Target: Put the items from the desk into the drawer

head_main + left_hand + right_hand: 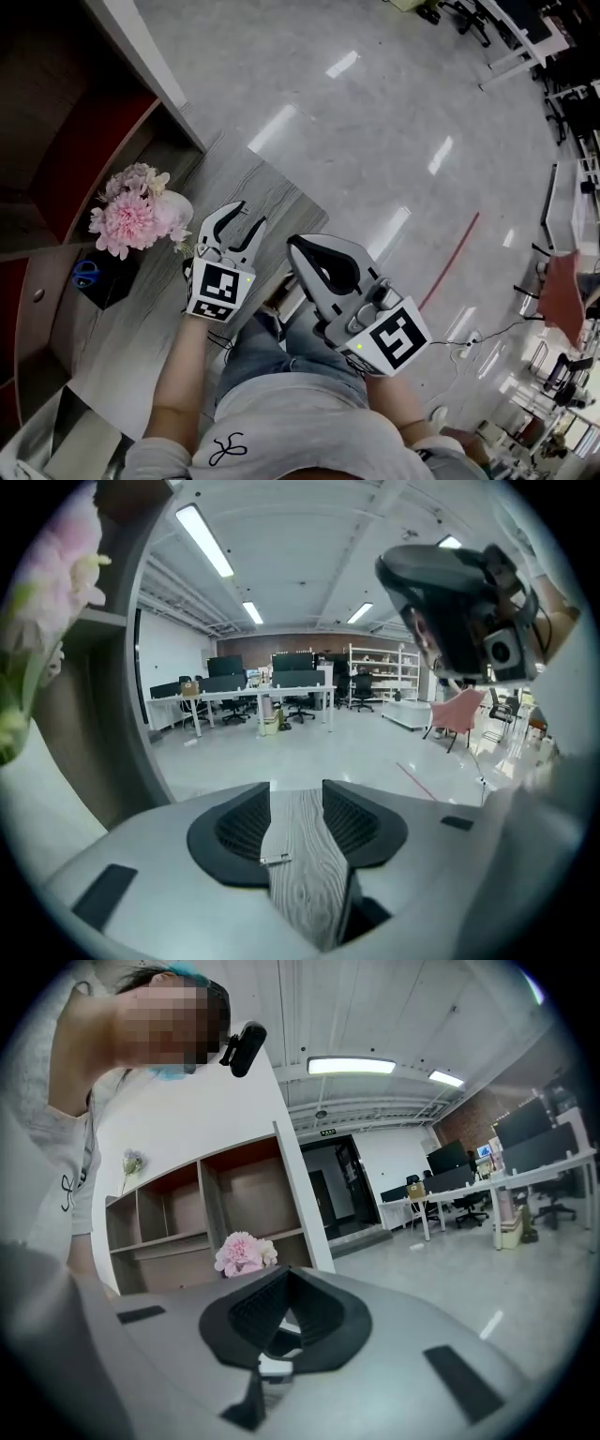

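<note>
Fingers (pixel 215 227) apart (left gripper (pixel 249 215)), empty

A glossy grey floor (pixel 375 141) mirrors the long ceiling lights (pixel 204 540) and carries a thin red line (pixel 450 262). A wood-grain desk (pixel 141 319) stands against white-framed, brown-backed shelves (pixel 178 1208). Farther off are white tables (pixel 234 696), dark office chairs (pixel 300 705), a pink chair (pixel 457 719) and a brown end wall (pixel 300 644).

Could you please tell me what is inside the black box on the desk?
A blue item shows in the black box; I cannot identify it. The pink flowers cover the box's upper edge.
</note>
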